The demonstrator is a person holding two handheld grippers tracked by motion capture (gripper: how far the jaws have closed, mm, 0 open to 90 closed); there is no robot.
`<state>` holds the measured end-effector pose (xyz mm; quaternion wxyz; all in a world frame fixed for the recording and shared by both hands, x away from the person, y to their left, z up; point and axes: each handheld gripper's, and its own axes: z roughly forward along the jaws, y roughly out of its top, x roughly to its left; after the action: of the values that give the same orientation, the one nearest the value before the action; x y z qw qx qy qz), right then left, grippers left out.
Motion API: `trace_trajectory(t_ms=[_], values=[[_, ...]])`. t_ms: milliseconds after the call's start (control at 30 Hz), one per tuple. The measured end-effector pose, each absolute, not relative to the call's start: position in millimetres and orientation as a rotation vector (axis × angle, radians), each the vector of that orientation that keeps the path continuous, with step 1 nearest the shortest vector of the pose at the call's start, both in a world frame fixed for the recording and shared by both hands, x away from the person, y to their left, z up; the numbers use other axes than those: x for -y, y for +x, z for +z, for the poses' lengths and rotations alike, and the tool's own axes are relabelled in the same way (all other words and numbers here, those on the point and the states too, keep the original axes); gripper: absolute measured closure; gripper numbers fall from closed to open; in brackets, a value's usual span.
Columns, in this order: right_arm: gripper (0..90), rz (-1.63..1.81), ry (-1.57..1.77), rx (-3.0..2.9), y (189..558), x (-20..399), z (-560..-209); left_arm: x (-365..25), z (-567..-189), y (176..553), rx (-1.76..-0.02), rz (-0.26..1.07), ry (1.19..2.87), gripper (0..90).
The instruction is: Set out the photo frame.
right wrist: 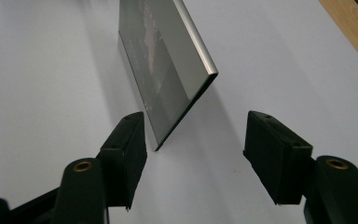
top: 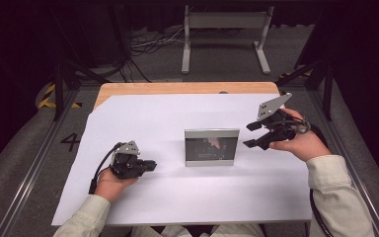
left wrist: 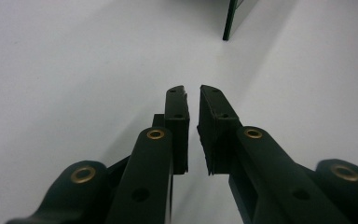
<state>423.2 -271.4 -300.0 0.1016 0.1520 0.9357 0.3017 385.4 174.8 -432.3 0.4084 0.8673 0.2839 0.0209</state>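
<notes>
Picture frame [top: 211,147], silver-edged with a dark reflective face, stood upright near the middle of the white sheet [top: 177,192] that covered most of the wooden tabletop [top: 177,88]. In the right gripper view the frame [right wrist: 168,60] leaned slightly, with its near lower corner resting on the sheet [right wrist: 261,46] just ahead of the jaws.

Right gripper [top: 255,136] was held just beside the right edge of the frame, raised above the sheet and pointed toward it. Its jaws stood wide apart, with nothing between the pads. In its own view the gripper [right wrist: 193,158] showed the frame's corner close to the left jaw; contact could not be confirmed.

Left gripper [top: 150,165] lay low over the sheet, well to the left of the frame and apart from it, pointing toward it. In its own view the gripper [left wrist: 193,93] showed a narrow gap between the pads, holding nothing, and the frame's edge [left wrist: 230,21] appeared farther ahead.
</notes>
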Motion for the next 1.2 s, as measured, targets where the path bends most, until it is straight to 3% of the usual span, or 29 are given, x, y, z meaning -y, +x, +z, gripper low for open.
trace_trajectory(t_ms=[600,1200], values=[[38.2,0.917,0.516,-2.755,415,290,-321,-179,-433,387,-0.743,0.076,2.164,80.6],[38.2,0.979,0.646,-2.734,406,303,-374,-182,-434,387,-0.759,0.095,2.149,78.9]])
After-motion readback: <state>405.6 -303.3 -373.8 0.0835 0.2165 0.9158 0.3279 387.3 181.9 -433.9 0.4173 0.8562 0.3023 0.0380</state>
